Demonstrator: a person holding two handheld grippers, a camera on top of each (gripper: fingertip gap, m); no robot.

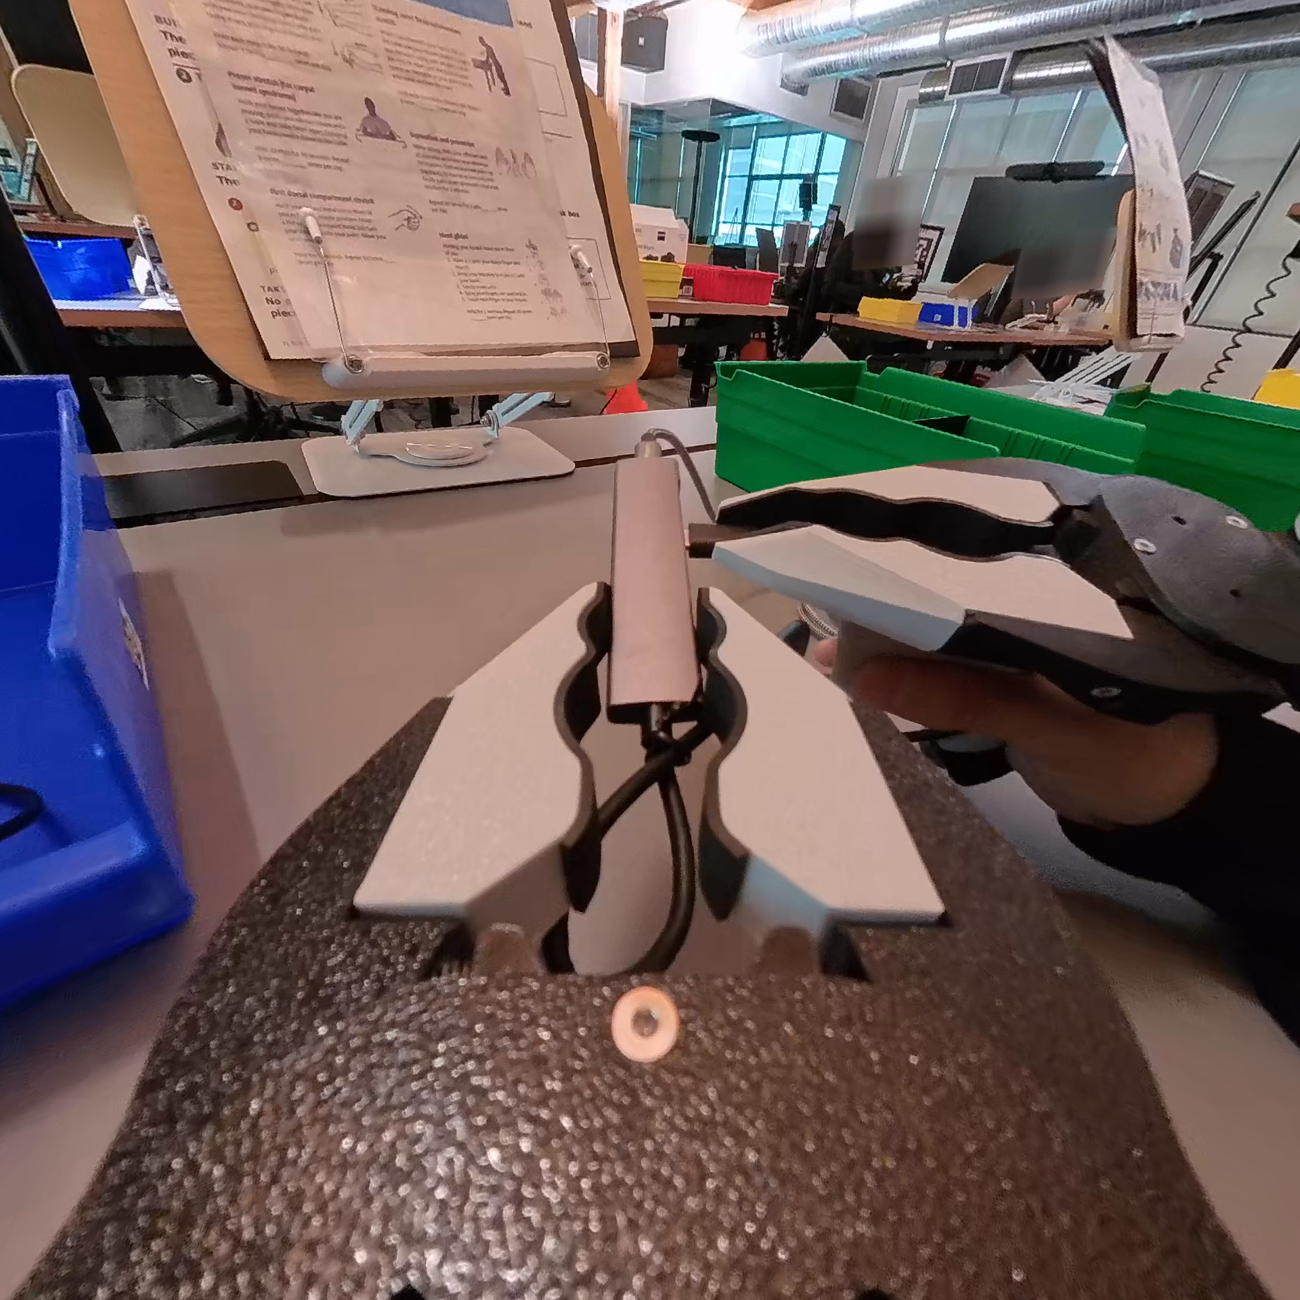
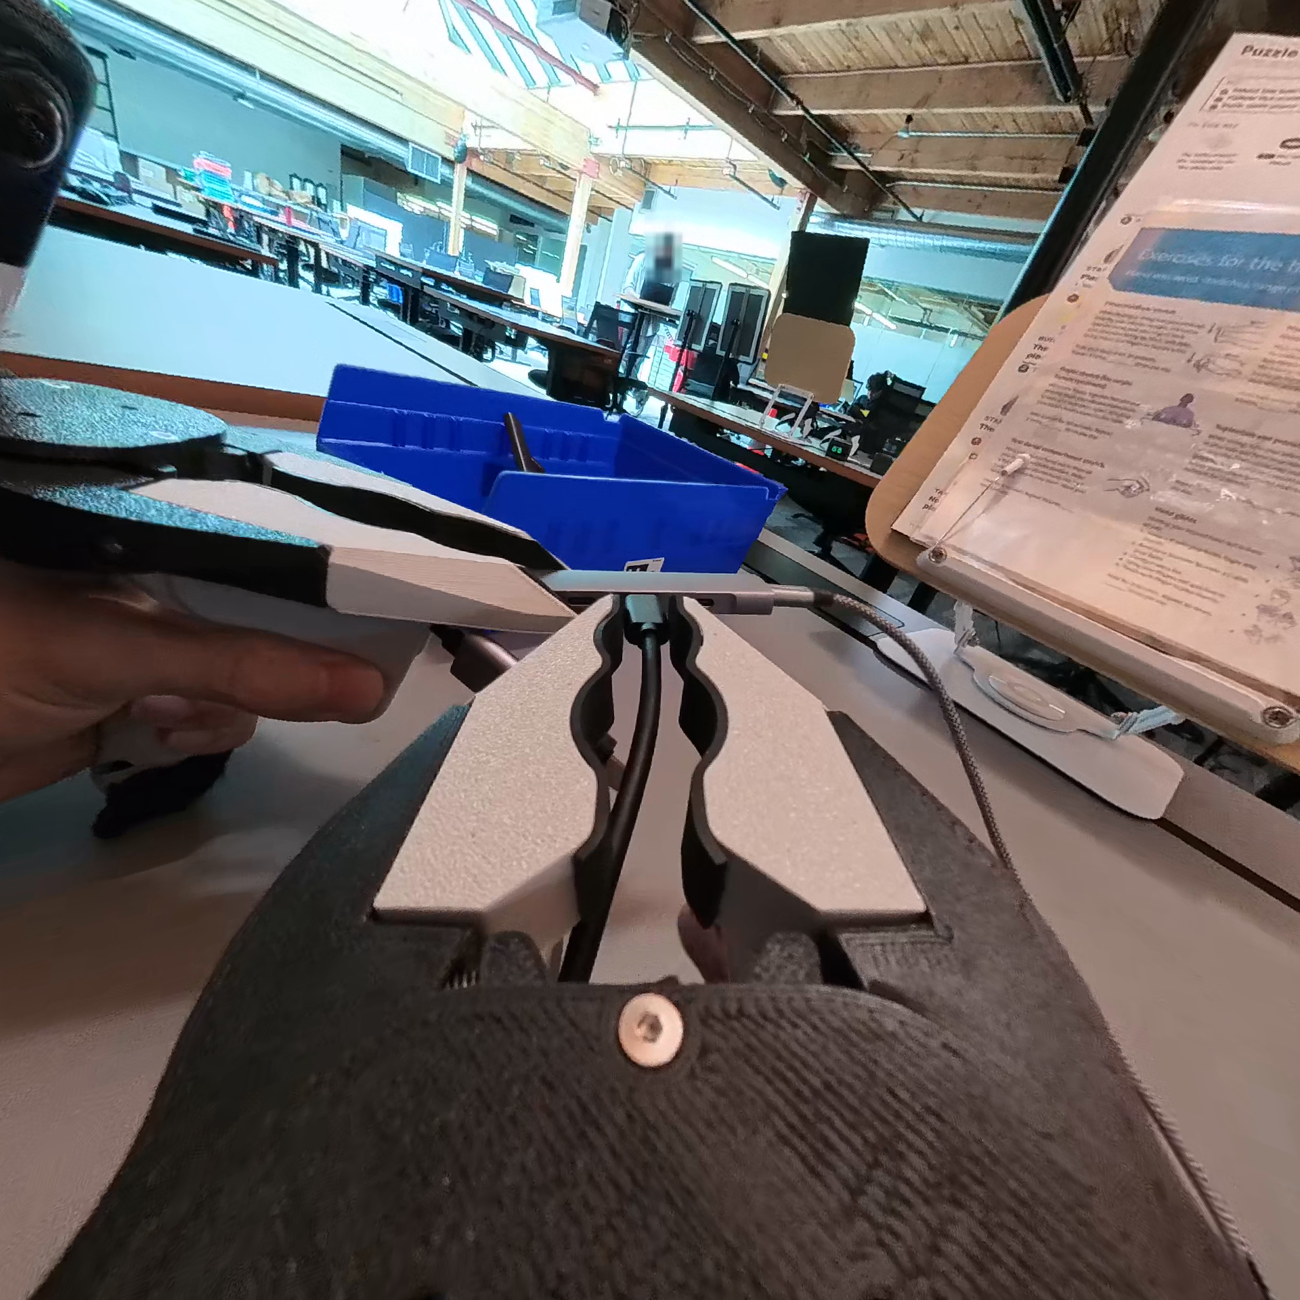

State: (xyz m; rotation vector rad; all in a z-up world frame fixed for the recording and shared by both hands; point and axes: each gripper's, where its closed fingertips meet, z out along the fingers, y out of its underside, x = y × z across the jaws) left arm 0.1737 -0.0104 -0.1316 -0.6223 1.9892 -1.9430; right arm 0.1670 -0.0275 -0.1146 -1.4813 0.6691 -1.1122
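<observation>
My left gripper (image 1: 651, 594) is shut on a long grey hub (image 1: 641, 534) and holds it above the table, pointing away. A black cable (image 1: 679, 844) hangs from the hub's near end between my fingers. A grey braided cable (image 2: 935, 689) leaves its far end. My right gripper (image 2: 646, 606) is shut on a black plug (image 2: 639, 609), pressed against the hub's (image 2: 682, 582) long side. Its black cable (image 2: 636, 738) runs back between the jaws. The right gripper (image 1: 717, 538) reaches in from the right. The left gripper (image 2: 556, 587) reaches in from the left.
A blue bin (image 1: 70, 703) stands at the left and also shows in the right wrist view (image 2: 563, 485). Green bins (image 1: 844, 429) stand at the back right. A document stand with printed sheets (image 1: 394, 211) stands behind the hub on the grey table (image 1: 352, 598). Only a small space, under 4 cm, lies between the two pairs of fingers.
</observation>
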